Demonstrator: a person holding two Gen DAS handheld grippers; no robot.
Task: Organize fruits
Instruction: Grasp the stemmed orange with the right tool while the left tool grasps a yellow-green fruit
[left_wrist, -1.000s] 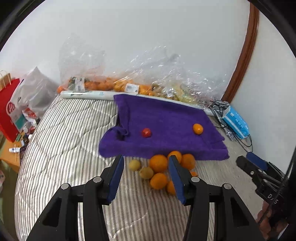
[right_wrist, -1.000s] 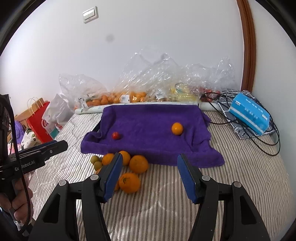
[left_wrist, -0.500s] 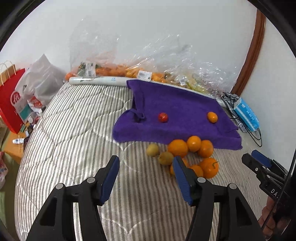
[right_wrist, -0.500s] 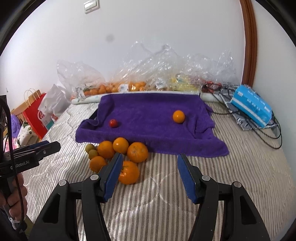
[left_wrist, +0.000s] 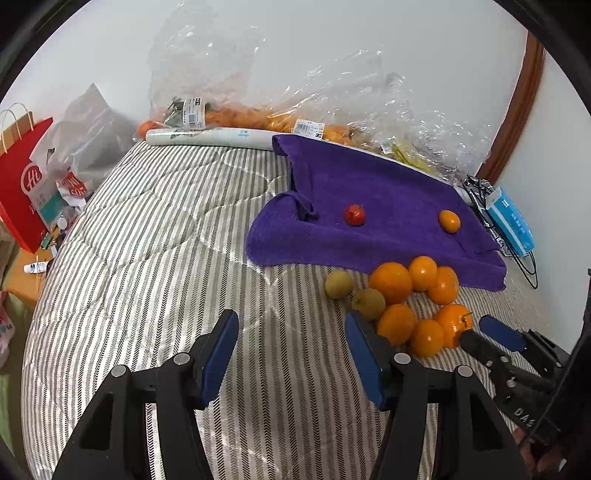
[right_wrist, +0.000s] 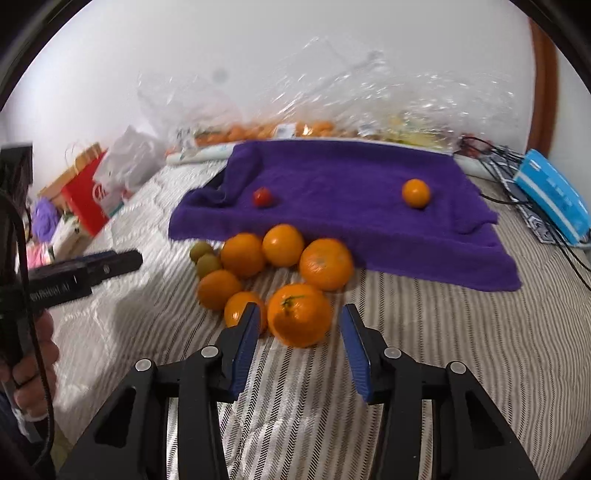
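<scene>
**Right gripper lined up on the nearest orange**

The fruit lies on a striped bed (left_wrist: 147, 240), and a purple towel (right_wrist: 351, 184) serves as the landmark. On the towel sit a small red fruit (right_wrist: 262, 196) toward its left side and a small orange (right_wrist: 416, 193) toward its right, well apart from each other. Just off the towel's near edge lies a cluster of oranges (right_wrist: 258, 254) packed together and touching, with two green fruits (right_wrist: 207, 258) at the cluster's left end.

The right gripper (right_wrist: 299, 325) has its jaws spread, one on each side of the stemmed orange (right_wrist: 298, 314), the cluster's fruit farthest from the towel. The blue pads do not appear to press on it; whether either touches the skin I cannot tell. The left pad partly covers a smaller orange (right_wrist: 238, 306) beside it.

The left gripper (left_wrist: 291, 332) has its jaws spread too, holding nothing, over bare bedding off the towel's near-left corner and left of the cluster; its right finger reaches close to the nearest oranges in its own view.

Beyond the towel's far edge, clear plastic bags (left_wrist: 258, 92) with more fruit rest against the wall. A blue box (right_wrist: 554, 192) lies off the towel's right side, a red bag (left_wrist: 22, 177) far off its left.
</scene>
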